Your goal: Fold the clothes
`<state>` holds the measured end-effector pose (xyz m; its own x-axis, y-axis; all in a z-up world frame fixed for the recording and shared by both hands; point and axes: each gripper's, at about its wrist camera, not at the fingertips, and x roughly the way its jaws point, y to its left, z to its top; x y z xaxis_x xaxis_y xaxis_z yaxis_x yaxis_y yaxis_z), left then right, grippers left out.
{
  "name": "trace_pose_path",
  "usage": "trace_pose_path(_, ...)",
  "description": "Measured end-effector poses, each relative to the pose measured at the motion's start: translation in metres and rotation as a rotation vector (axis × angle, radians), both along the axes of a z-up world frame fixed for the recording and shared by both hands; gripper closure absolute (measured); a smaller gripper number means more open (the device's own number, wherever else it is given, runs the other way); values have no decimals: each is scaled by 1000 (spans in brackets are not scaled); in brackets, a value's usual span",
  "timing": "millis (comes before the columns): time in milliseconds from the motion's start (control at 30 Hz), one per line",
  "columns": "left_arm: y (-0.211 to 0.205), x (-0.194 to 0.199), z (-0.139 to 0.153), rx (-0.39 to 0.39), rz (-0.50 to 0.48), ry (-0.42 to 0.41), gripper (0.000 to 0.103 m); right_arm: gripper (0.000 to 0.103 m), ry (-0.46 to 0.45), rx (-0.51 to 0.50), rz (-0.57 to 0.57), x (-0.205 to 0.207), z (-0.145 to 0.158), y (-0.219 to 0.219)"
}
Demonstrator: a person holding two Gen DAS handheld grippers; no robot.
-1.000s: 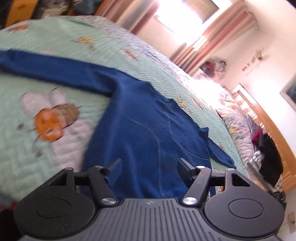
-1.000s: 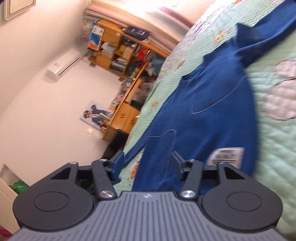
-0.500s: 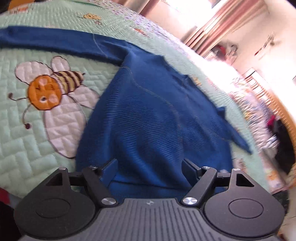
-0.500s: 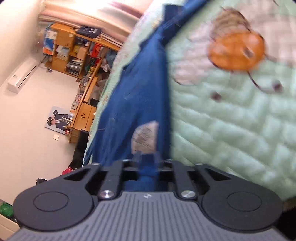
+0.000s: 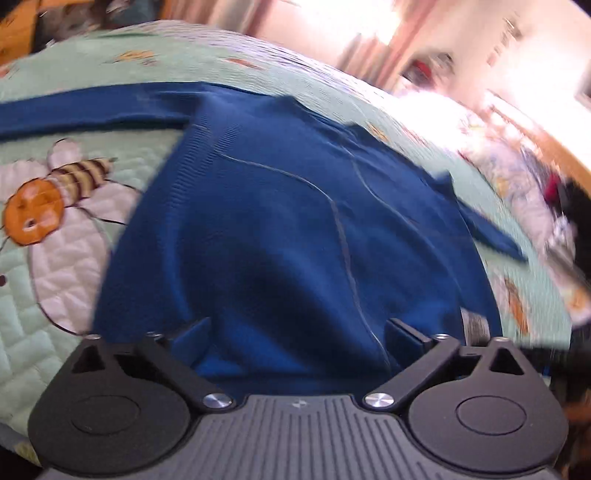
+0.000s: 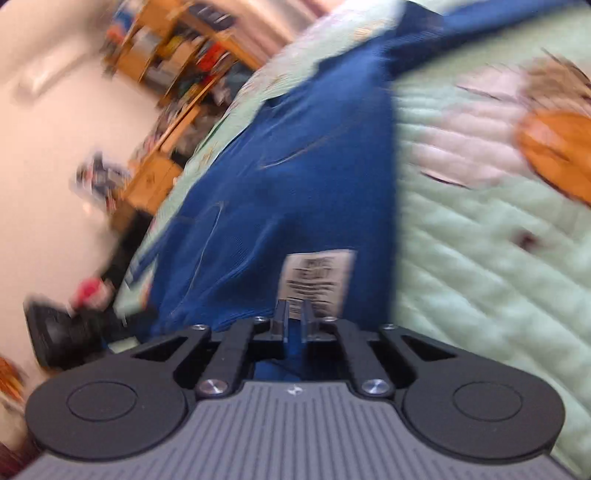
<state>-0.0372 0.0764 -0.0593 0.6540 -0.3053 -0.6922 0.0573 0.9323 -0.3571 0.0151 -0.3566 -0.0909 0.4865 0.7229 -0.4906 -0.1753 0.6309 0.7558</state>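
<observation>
Left wrist view: bed (image 5: 44, 354) fills the lower frame, covered by a pale green quilted spread with an appliquéd bee (image 5: 48, 199). Blue sweater (image 5: 295, 221) lies flat on it, inside out by the look of the exposed seams, one sleeve (image 5: 74, 110) stretched away to the left, the other trailing right. Hem edge sits nearest the camera.

Left gripper (image 5: 295, 332): jaws opening, now spread wide over the hem, cloth below and between them but not pinched.

Right wrist view: right gripper (image 6: 293, 317) closed tight, fingers together on the blue hem just below the white care label (image 6: 314, 284). Blue fabric shows between the fingers, so a hold on the sweater looks likely.

Step in hand, as I judge it: taking the hem at two points for the first fold. Right side taken; left not yet. Next move calls for the left gripper to drop onto the hem and close, then both to lift and carry the hem toward the collar.

Room: wooden shelving (image 6: 173, 74), cluttered, against a pale wall; bright window and curtains (image 5: 369, 29) beyond the bed. Heavy motion blur.
</observation>
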Motion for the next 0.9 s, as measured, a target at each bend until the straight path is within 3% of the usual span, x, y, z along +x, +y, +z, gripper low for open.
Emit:
trace_pose_path(67, -5, 0, 0, 29, -11, 3, 1, 91, 6, 2, -18, -4, 6, -5)
trace_pose_path(200, 4, 0, -1, -20, 6, 20, 1, 49, -97, 26, -16, 0, 36, -3)
trace_pose_path(333, 10, 0, -2, -55, 21, 30, 1, 41, -138, 177, 11, 21, 41, 14)
trace_pose_path(367, 10, -1, -2, -53, 20, 31, 1, 35, -127, 196, 24, 29, 35, 19)
trace_pose_path(433, 9, -1, -1, -50, 17, 33, 1, 34, -63, 180, 23, 46, 16, 32)
trace_pose_path(467, 10, -1, -1, -54, 19, 35, 1, 47, -24, 159, 9, 50, 5, 31)
trace_pose_path(500, 12, -1, -1, -60, 22, 37, 1, 82, -10, 153, -28, 47, -2, 24)
trace_pose_path(533, 13, 0, -1, -68, 26, 40, 1, 95, 5, 151, -64, 44, -10, 16)
trace_pose_path(567, 14, 0, -1, -79, 32, 43, 1, 101, 31, 180, -88, 41, -14, 8)
trace_pose_path(633, 16, 1, -1, -99, 44, 50, 1, 90, 8, 220, -162, 33, -11, -14)
trace_pose_path(700, 17, 3, 0, -111, 57, 62, 1, 67, -47, 232, -257, 24, -5, -39)
trace_pose_path(800, 17, 6, 1, -115, 79, 81, 1, 40, -130, 221, -506, 10, 5, -94)
trace_pose_path(900, 11, 10, 2, -87, 94, 100, 1, 34, -152, 204, -737, 12, 8, -153)
